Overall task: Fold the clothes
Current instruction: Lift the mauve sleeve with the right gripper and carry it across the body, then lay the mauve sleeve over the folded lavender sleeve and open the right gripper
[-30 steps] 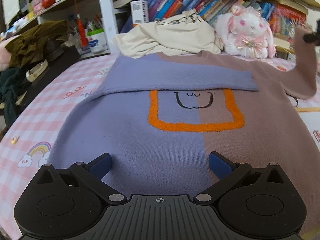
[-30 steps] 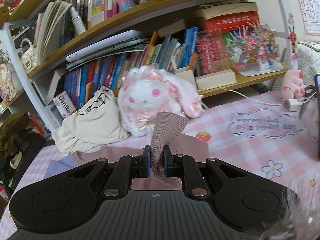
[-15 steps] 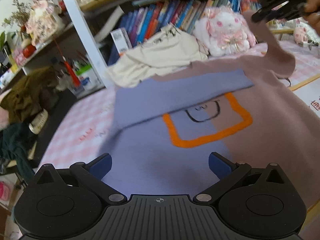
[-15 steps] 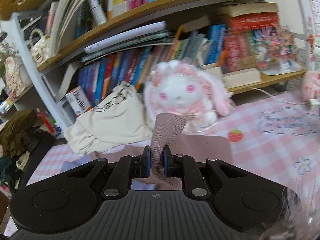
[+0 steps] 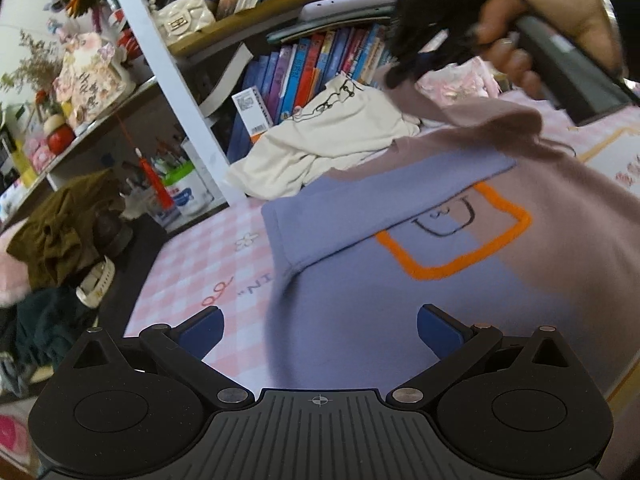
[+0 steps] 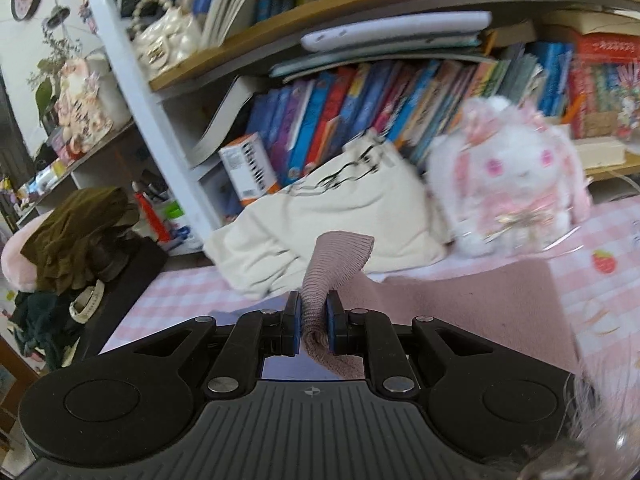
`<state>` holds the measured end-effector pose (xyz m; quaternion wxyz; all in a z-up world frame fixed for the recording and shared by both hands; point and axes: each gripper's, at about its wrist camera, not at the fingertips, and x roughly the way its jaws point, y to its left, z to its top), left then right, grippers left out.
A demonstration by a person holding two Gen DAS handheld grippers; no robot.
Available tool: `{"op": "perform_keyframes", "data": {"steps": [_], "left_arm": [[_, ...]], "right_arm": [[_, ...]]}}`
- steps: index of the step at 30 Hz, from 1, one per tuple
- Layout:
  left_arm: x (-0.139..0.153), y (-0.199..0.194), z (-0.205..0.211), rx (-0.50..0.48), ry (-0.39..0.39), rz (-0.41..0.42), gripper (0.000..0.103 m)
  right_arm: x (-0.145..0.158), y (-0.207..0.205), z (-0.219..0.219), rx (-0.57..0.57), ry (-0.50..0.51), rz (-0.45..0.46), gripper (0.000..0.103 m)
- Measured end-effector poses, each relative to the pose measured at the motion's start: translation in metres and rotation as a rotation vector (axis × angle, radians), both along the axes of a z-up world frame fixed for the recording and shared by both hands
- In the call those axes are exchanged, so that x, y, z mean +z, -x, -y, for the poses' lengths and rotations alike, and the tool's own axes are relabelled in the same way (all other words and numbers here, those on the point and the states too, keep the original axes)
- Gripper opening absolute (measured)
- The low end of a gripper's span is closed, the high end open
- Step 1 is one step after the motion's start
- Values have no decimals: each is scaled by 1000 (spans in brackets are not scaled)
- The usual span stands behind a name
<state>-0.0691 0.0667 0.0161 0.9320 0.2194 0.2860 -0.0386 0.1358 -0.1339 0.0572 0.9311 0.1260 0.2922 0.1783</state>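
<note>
The left gripper [image 5: 320, 330] sits at the bottom centre of its view with its blue-tipped fingers spread wide and nothing between them, above the lower edge of the sweater [image 5: 400, 304]; the sweater, half lavender and half mauve with an orange square outline, lies flat on the pink checked cloth [image 5: 200, 264] and fills the centre and right of the frame, its lavender sleeve [image 5: 380, 200] folded across the chest; in the upper right a hand [image 5: 560, 28] holds the right gripper [image 6: 313, 322], which is clamped on the mauve sleeve cuff [image 6: 332, 268], lifted off the surface; behind lie a cream garment [image 6: 332, 220], a white plush rabbit [image 6: 512, 184] and a bookshelf [image 6: 360, 92]; at the left, an olive garment [image 5: 60, 220]
</note>
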Motion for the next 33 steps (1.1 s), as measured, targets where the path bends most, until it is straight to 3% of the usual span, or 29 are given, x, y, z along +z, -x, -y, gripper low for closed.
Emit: {"op": "perform_keyframes", "data": {"steps": [5, 13, 15, 18, 25, 33], "left_arm": [[-5, 4, -19, 7, -12, -10, 103], [-7, 8, -51, 99, 39, -30, 103], [-7, 9, -56, 115, 50, -33, 103], [-6, 10, -62, 135, 55, -29, 103], [-6, -2, -70, 136, 112, -33, 103], [-19, -21, -78, 118, 230, -133, 103]], "right_arm": [[-9, -5, -34, 10, 1, -25, 12], [-23, -12, -78, 52, 37, -65, 12], [-26, -12, -85, 64, 51, -76, 17], [-25, -8, -91, 83, 48, -72, 40], [-23, 15, -84, 110, 80, -51, 42], [-51, 66, -38, 52, 197, -146, 42]]}}
